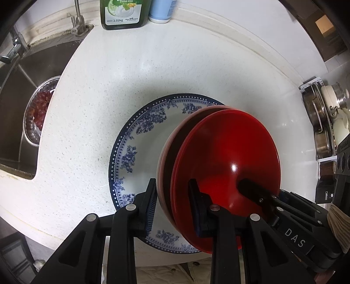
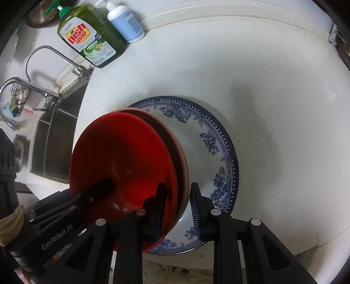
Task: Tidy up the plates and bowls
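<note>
white counter: both grippers, left gripper and right gripper, clamp the red bowl rims between narrow jaws over the blue-patterned plate; stacking nearly done, release left.

Left wrist view: mounted on the left gripper, looking steeply down along its fingers at the white counter, close above the red bowl. Sink at scene left; far edge carries the green dish soap bottle.

Right wrist view: mounted on the right gripper, same steep downward aim, equally close.

Shared field: red bowl, blue-patterned plate, counter, sink, soap bottle. Each view catches the opposite gripper.
</note>
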Tool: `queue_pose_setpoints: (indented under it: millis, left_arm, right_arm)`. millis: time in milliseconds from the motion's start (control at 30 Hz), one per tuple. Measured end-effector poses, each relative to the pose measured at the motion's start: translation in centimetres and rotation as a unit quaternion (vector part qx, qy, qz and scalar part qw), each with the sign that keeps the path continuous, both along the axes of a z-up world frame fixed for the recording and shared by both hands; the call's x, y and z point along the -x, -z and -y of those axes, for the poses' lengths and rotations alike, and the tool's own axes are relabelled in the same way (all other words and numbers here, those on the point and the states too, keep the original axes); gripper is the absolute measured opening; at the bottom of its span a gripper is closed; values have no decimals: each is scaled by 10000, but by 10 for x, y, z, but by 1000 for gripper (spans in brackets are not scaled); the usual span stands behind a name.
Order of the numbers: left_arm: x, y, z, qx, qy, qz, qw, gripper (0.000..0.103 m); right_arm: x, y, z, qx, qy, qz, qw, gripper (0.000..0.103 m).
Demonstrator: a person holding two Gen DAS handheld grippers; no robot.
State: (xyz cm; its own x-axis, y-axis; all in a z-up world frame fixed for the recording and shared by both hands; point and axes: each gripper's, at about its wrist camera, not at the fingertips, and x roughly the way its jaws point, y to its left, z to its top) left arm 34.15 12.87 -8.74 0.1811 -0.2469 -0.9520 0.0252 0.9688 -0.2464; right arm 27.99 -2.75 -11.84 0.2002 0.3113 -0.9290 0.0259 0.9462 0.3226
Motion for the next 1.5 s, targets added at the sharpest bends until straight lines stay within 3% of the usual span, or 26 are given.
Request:
queue_pose_setpoints:
  millis: [200,333,500,700,800,867,1133,1500]
  left_arm:
    - [-2,2,-5,161,-54,-30,9999,34]
    - [0,-12,-7,-94,-35,399,9992,54]
    - [7,-29,-9,-454,20,937,9946,64]
    - [30,-52,-5,-835,30,1748,9810,78]
    - [41,-63,-8,-873,-69,2047,9749,79]
    - [50,-71,-9,-812,-181,2247,9709,86]
    - [113,-98,-4,-1014,-599,3252,9383,97]
    - [210,-107,16,-1249,-554,3781,9156,102]
  right_arm:
    - [-1,1,0,-32,5,68,10000,26]
    - [1,-7,-3,185,-108,373,9991,36]
    - [9,-22,4,441,136,758,9961,48]
    - [33,-42,17,771,460,1315,9872,62]
    - [47,-54,22,901,595,1669,9800,62]
    - [54,-62,23,891,594,1846,9770,67]
    - [101,-91,27,1032,440,2923,9497,76]
    - [199,-107,52,1255,724,3669,9189,84]
